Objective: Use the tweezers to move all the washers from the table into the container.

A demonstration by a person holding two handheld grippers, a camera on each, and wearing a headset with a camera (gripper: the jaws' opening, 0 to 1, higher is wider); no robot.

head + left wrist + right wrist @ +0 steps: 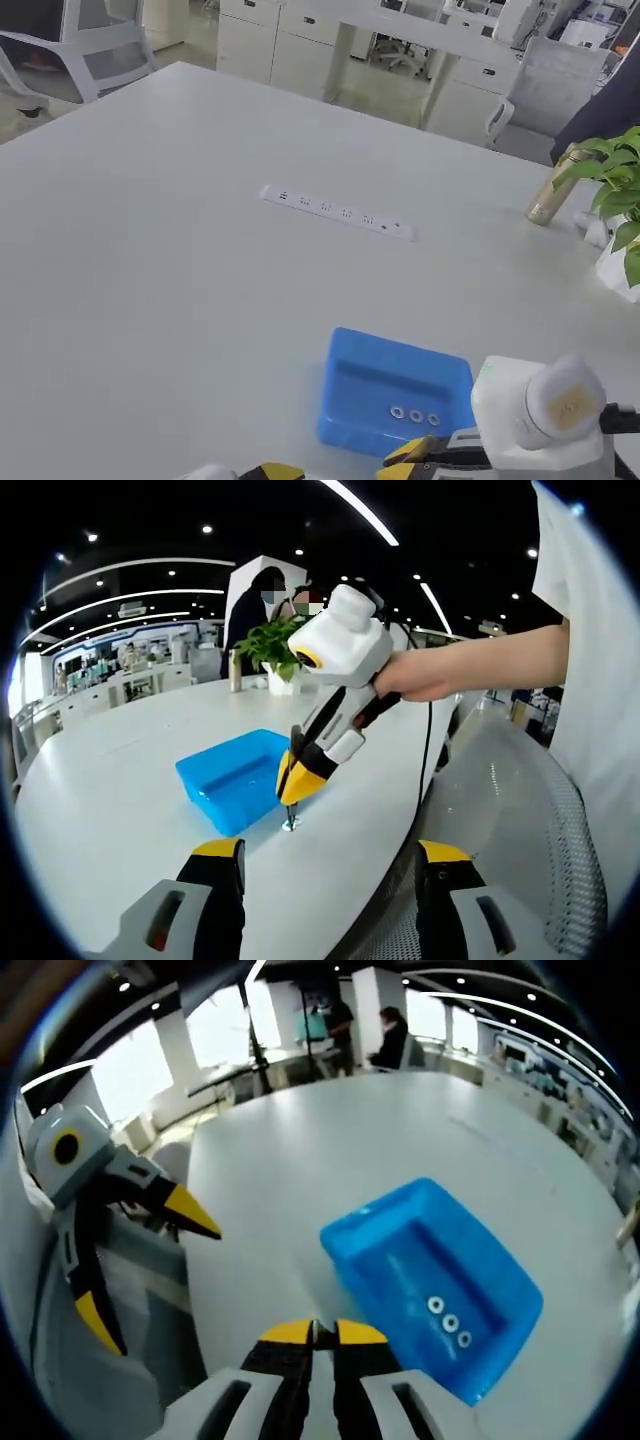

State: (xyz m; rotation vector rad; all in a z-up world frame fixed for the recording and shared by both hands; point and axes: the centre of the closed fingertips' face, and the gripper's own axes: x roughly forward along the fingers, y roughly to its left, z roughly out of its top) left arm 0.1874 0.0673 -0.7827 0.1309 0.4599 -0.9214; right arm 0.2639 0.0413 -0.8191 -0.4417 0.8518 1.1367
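A blue container (345,385) rests near the table's front edge with three washers (415,415) lying in a row inside it; the same washers (450,1320) appear in the right gripper view. My right gripper (312,1335) is shut on thin tweezers (291,820). Their tip points down and meets the table just in front of the container (235,775). Whether the tip holds a washer is too small to tell. My left gripper (330,880) is open and holds nothing, well back from the container, near the table's edge.
A white power strip (335,212) lies across the middle of the table. A gold bottle (552,190) and a potted plant (620,190) stand at the right. Chairs and desks line the far side, with people standing in the background.
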